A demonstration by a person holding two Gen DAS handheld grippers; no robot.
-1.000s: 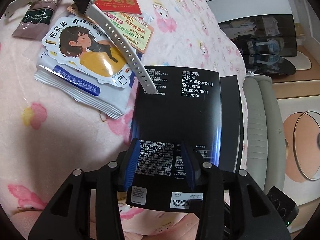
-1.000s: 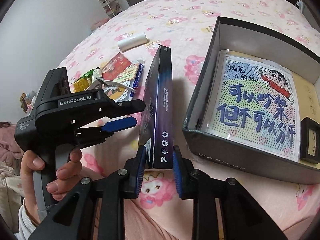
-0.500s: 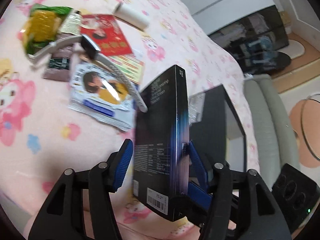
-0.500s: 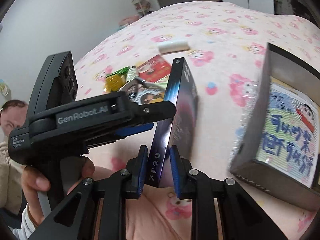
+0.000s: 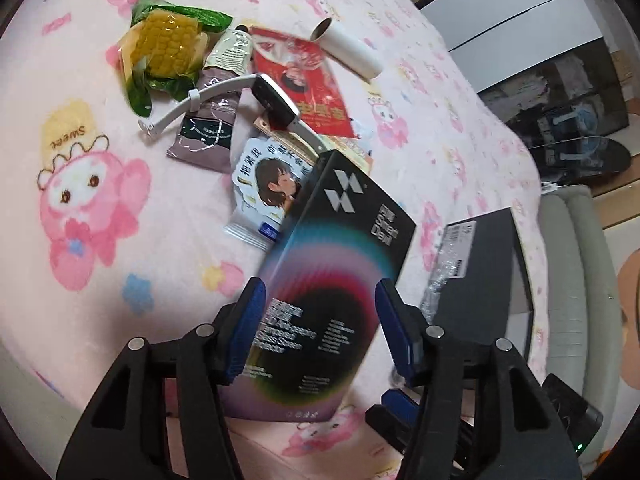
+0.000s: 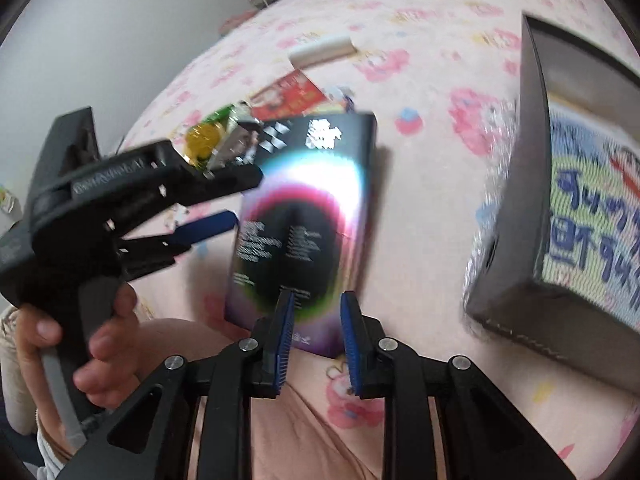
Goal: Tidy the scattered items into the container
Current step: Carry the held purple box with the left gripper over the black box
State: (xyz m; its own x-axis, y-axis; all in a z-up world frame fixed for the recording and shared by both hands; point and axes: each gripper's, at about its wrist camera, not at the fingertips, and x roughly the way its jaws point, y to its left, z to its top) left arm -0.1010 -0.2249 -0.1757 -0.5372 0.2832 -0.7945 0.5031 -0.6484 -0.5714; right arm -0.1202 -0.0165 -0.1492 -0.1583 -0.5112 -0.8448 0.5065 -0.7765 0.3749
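Left gripper (image 5: 320, 328) is spread wide either side of the screen protector box (image 5: 336, 280), pads not really touching it. Right gripper (image 6: 316, 340) has its jaws apart too, box face just in front. Box sits tilted over the pink bed (image 5: 100, 240), with the dark container (image 6: 520, 240) right beside it.

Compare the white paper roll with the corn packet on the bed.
The plain white cylindrical paper roll is a single colour, while the green-edged plastic packet of yellow corn is bright and glossy. The paper roll is a smooth round tube with one open end showing, and the corn packet is lumpy and crinkled. Both lie loose on the pink cartoon-print blanket.
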